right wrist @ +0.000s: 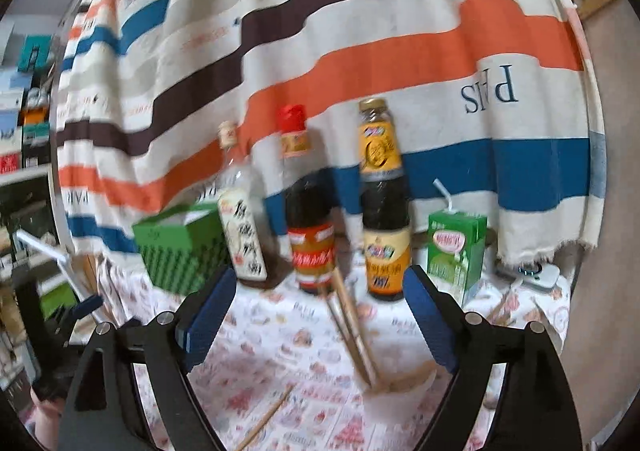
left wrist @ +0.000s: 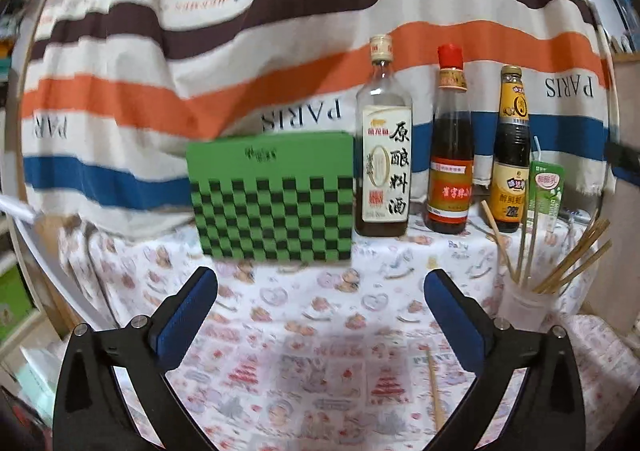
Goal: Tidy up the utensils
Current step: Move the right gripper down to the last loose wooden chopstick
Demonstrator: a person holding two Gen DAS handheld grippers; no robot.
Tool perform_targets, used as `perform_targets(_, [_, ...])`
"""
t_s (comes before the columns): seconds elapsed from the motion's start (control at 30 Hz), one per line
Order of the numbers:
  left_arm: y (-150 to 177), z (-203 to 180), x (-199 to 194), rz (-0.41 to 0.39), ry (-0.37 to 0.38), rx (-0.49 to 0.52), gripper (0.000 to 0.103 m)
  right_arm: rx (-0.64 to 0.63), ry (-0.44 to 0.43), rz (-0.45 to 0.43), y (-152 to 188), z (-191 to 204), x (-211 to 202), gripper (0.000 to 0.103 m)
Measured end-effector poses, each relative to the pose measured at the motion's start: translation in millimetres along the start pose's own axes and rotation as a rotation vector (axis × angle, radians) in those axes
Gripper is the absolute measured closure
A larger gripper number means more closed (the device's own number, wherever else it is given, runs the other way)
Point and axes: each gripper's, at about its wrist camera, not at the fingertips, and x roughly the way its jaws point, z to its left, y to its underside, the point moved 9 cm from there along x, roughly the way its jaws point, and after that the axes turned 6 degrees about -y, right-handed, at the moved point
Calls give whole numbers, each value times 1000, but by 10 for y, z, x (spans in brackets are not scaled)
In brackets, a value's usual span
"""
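Left gripper (left wrist: 320,315) is gaping wide, grasping nothing, hovering over the patterned tablecloth (left wrist: 280,307); 1 loose chopstick (left wrist: 435,391) is lying on the cloth ahead of it, apart from the white cup (left wrist: 524,307) already holding several chopsticks (left wrist: 568,267); right gripper (right wrist: 316,311) is likewise released and empty, the cup's rim sitting just ahead of it. Judgement: the gathering step is partly done; next move calls for closing on the stray stick. Motion blur is smearing the bottle labels; cup base is cut off in the right view.

Cup (right wrist: 400,391) base hidden, loose chopstick (right wrist: 266,417) cut off, bottle labels blurred
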Motion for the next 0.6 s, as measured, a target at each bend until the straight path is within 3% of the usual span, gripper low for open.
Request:
perform_targets(0.1, [65, 76, 38, 28, 10, -75, 1, 8, 38, 29, 168, 97, -20, 15])
perform_targets(0.23, [216, 144, 73, 10, -8, -67, 1, 1, 93, 49, 459, 188, -23, 15])
perform_targets(0.43, [444, 316, 425, 81, -36, -113, 1, 53, 82, 103, 896, 269, 118, 15])
perform_targets(0.6, [485, 386, 475, 100, -60, -122, 1, 9, 68, 234, 1308, 315, 376, 15])
